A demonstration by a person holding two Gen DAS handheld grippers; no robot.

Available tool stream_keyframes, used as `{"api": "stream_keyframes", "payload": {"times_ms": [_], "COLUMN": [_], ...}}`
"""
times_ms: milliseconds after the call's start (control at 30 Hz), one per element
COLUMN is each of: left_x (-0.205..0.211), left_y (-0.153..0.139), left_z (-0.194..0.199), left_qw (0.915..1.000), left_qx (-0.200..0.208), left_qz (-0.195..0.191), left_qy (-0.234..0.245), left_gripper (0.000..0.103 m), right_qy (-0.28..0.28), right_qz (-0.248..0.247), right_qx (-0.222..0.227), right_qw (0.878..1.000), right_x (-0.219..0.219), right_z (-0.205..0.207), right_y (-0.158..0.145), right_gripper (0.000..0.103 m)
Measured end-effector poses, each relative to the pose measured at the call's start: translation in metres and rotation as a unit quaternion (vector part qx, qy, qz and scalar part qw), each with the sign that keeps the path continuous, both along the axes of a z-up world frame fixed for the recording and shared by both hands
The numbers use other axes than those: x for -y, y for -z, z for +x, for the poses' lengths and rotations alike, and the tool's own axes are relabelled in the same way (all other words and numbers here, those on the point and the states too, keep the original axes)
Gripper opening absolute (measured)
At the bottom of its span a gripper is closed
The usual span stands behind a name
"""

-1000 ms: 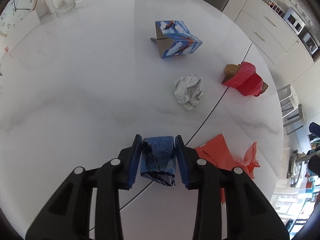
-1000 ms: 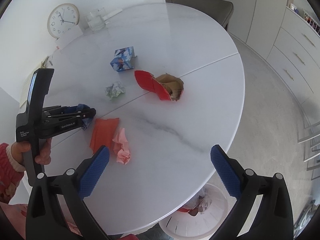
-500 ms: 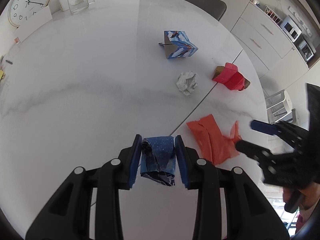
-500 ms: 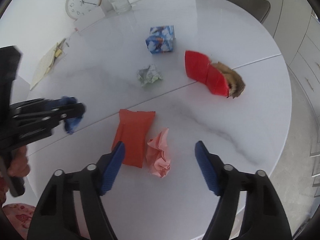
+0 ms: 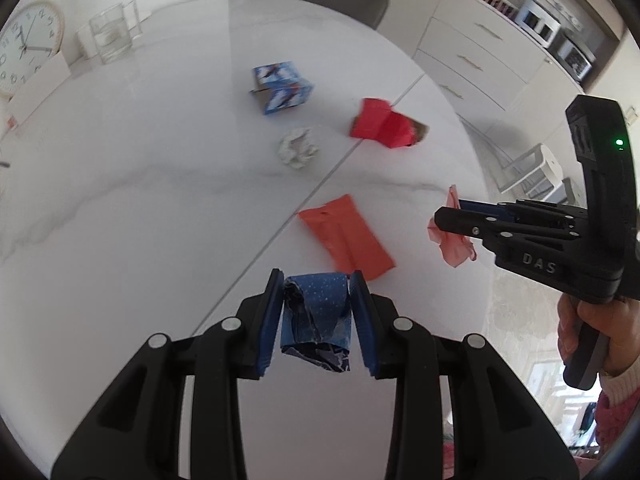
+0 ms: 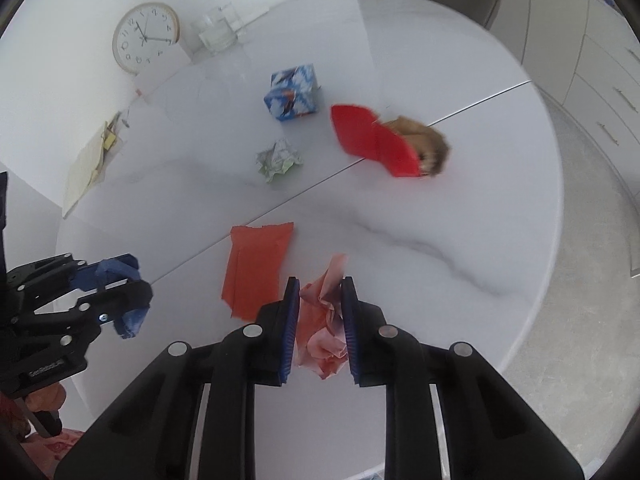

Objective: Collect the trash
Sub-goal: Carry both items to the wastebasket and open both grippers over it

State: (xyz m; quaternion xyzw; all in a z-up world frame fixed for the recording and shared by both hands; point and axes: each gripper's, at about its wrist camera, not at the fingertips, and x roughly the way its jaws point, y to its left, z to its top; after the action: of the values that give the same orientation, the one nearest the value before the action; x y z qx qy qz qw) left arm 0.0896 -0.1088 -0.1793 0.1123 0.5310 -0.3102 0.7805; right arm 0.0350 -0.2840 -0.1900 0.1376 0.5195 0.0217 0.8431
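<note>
The left hand-held gripper (image 5: 318, 312) is clamped on a crumpled blue wrapper (image 5: 316, 322), its blue pads pressing both sides of the wad. In the right wrist view this same tool sits at about 8 o'clock, with the blue scrap hanging from its tips, over the near edge of the white marble surface (image 6: 460, 208).

The right hand-held gripper (image 6: 320, 320) is closed on a crumpled pink paper (image 6: 324, 332), which fills the narrow gap between its pads and sticks out past the tips. In the left wrist view this paper shows at about 3 o'clock, pinched at the tool's tip near the rim of the surface; whether it is touching the top cannot be told.

A flat orange wrapper (image 6: 256, 266) lies just beside the pink paper, toward 10 o'clock of it in the right wrist view. Farther back, a white paper ball (image 6: 278, 159) rests near the seam that crosses the top. A crushed red carton (image 6: 376, 142) with brown cardboard showing lies at about 1 o'clock, across that seam. A blue and white box (image 6: 294, 94) stands at 12 o'clock, beyond the paper ball.

At the far edge a glass (image 6: 216, 30) stands beside a round clock (image 6: 145, 38), and some papers (image 6: 86, 168) lie at 9 o'clock.
</note>
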Motion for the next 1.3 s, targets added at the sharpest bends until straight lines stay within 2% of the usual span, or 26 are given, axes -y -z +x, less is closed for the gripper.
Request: {"api": "stream_keyframes", "payload": {"times_ms": [200, 467, 667, 800, 867, 900, 933, 1033, 1300], "left_x": [0.045, 0.109, 0.162, 0.197, 0.206, 0.209, 0.210, 0.209, 0.179], "left_y": [-0.020, -0.025, -0.014, 0.006, 0.010, 0.010, 0.007, -0.005, -0.023], "left_z": [-0.044, -0.102, -0.145, -0.166, -0.171, -0.174, -0.176, -0.180, -0.160], "left_qw": [0.9975, 0.9898, 0.9792, 0.9711, 0.9706, 0.9708, 0.9720, 0.9734, 0.9833], "left_qx": [0.017, 0.011, -0.024, -0.057, -0.061, -0.059, -0.049, -0.022, 0.016], "left_qz": [-0.018, -0.025, -0.038, -0.023, -0.014, -0.011, -0.010, -0.017, 0.004], "left_qy": [0.066, 0.140, 0.198, 0.231, 0.233, 0.233, 0.230, 0.227, 0.181], "left_gripper": [0.034, 0.034, 0.034, 0.034, 0.048, 0.063, 0.073, 0.084, 0.090], "right_qy": [0.044, 0.102, 0.126, 0.135, 0.137, 0.138, 0.138, 0.135, 0.111], "right_qz": [-0.025, -0.039, -0.043, -0.042, -0.040, -0.038, -0.038, -0.033, -0.022], "right_qx": [0.006, -0.008, -0.008, -0.005, -0.003, -0.002, -0.001, -0.002, -0.009], "right_qw": [0.999, 0.994, 0.991, 0.990, 0.990, 0.990, 0.990, 0.990, 0.994], "right_x": [0.036, 0.081, 0.107, 0.121, 0.128, 0.131, 0.132, 0.135, 0.123], "right_z": [-0.075, -0.158, -0.198, -0.211, -0.216, -0.218, -0.220, -0.221, -0.214], "right_y": [-0.030, -0.039, -0.045, -0.047, -0.048, -0.048, -0.048, -0.045, -0.034], "right_gripper": [0.022, 0.022, 0.023, 0.023, 0.023, 0.023, 0.023, 0.024, 0.024]}}
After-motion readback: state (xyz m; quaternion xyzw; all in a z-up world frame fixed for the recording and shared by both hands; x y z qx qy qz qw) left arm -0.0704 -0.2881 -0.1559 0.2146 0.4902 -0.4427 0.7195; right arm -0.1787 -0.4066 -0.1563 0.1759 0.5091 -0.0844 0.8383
